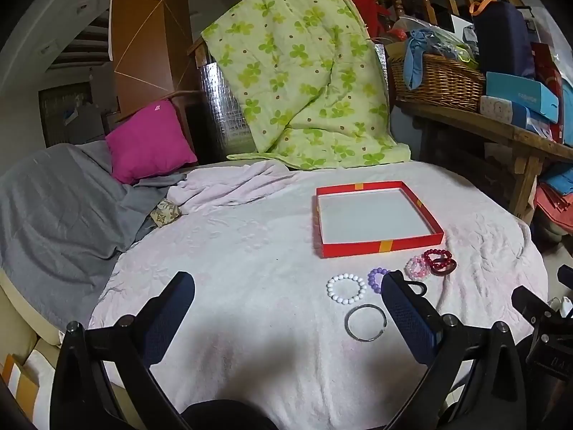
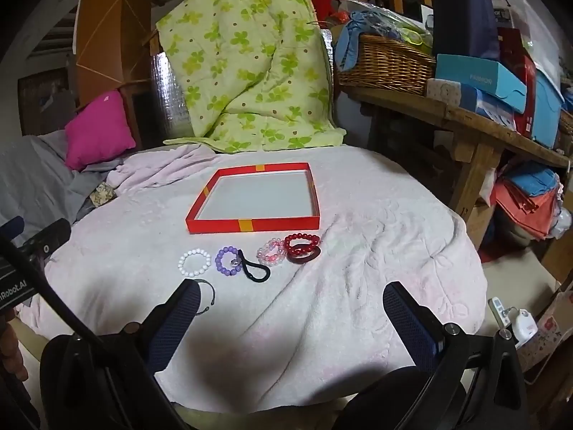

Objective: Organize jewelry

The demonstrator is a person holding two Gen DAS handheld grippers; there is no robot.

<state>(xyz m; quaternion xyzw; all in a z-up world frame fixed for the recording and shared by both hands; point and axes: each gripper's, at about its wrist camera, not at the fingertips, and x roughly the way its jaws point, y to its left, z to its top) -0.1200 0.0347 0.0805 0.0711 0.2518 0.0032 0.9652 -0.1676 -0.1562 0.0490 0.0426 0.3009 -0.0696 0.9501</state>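
Observation:
A shallow red tray (image 1: 381,246) (image 2: 250,225) with a white floor lies empty on the pale pink blanket. In front of it lies a row of jewelry: a white bead bracelet (image 1: 346,288) (image 2: 194,262), a purple bead bracelet (image 1: 376,278) (image 2: 227,260), a black loop (image 2: 255,270), a pink bead bracelet (image 1: 417,267) (image 2: 271,251), red bead bracelets (image 1: 439,260) (image 2: 302,246) and a silver bangle (image 1: 365,322) (image 2: 207,295). My left gripper (image 1: 288,295) is open and empty, left of the row. My right gripper (image 2: 292,304) is open and empty, in front of the row.
A green floral quilt (image 1: 304,68) hangs behind the bed. A magenta pillow (image 1: 150,141) and grey cover (image 1: 53,208) lie at the left. A wooden bench (image 2: 476,122) with a wicker basket (image 2: 386,64) and boxes stands at the right.

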